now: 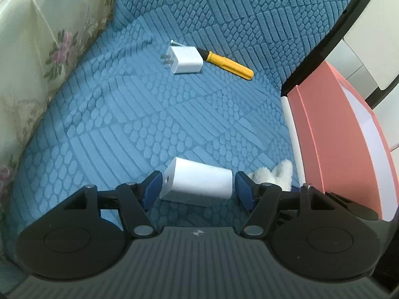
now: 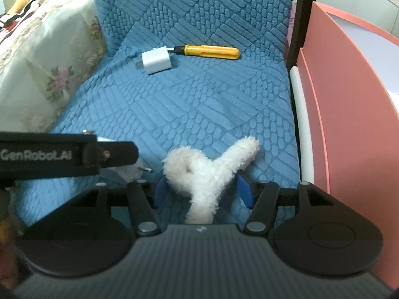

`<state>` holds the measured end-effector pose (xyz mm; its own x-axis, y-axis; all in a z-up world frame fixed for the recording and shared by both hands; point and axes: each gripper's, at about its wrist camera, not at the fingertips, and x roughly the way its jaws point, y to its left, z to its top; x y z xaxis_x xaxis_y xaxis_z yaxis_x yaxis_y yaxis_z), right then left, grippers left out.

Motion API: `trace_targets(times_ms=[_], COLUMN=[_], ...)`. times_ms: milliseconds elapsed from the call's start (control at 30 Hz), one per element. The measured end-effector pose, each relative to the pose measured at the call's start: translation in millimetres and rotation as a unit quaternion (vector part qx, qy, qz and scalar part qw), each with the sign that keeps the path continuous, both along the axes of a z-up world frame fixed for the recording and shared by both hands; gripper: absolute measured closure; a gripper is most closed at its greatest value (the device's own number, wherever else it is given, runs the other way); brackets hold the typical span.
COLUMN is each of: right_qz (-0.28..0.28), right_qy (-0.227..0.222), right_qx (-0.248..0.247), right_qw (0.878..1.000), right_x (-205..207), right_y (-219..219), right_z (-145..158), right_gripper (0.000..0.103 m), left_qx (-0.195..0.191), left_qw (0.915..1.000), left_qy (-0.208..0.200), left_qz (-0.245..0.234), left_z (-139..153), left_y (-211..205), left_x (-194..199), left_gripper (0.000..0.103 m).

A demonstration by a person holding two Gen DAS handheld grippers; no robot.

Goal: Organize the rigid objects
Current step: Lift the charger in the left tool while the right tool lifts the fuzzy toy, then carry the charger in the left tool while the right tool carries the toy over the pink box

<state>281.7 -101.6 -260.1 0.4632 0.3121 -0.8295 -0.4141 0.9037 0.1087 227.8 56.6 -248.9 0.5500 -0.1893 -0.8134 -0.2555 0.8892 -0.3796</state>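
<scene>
We judged the sorting barely begun; our left gripper (image 1: 197,186) stood wide around a near charger (image 1: 198,183), ungripped; our right gripper (image 2: 200,189) stood wide around a fluffy toy (image 2: 207,167); a second charger (image 1: 185,59) and screwdriver (image 1: 229,64) lay untouched on the blue cover (image 1: 149,114).

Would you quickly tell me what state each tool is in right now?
Left tool: open, its pads straddling the near white charger, small gaps either side.
Right tool: open around the fluffy white item, not gripping it.

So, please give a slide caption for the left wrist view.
Open left gripper straddles a white charger lying on a blue cover.
</scene>
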Motion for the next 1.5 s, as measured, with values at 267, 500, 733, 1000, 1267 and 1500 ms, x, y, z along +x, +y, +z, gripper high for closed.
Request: trace_targets(times_ms=[267, 500, 733, 1000, 1267, 1500], right_qz=[0.016, 0.024, 0.034, 0.024, 0.027, 0.030], right_qy=[-0.011, -0.008, -0.021, -0.028, -0.036, -0.044], right_qx=[-0.010, -0.015, -0.010, -0.003, 0.016, 0.025], right_qw=[1.000, 1.000, 0.999, 0.999, 0.999, 0.998], right_x=[-3, -8, -14, -19, -33, -52], right_y=[-4, -12, -13, -23, -42, -58], right_z=[3, 3, 11, 33, 75, 114], right_gripper=[0.044, 0.044, 0.044, 0.044, 0.044, 0.044], left_qx=[0.010, 0.032, 0.053, 0.049, 0.051, 0.040], left_qw=[0.9999, 0.9994, 0.9984, 0.9987, 0.9985, 0.9985], left_qy=[0.003, 0.003, -0.009, -0.011, -0.017, -0.033], left_qz=[-0.008, -0.009, -0.014, -0.007, 0.003, 0.015], left_z=[-2, -6, -1, 12, 43, 88], left_y=[-3, -7, -11, -1, -6, -13], left_x=[1, 2, 1, -9, -35, -66], left_gripper=[0.033, 0.035, 0.041, 0.045, 0.045, 0.045])
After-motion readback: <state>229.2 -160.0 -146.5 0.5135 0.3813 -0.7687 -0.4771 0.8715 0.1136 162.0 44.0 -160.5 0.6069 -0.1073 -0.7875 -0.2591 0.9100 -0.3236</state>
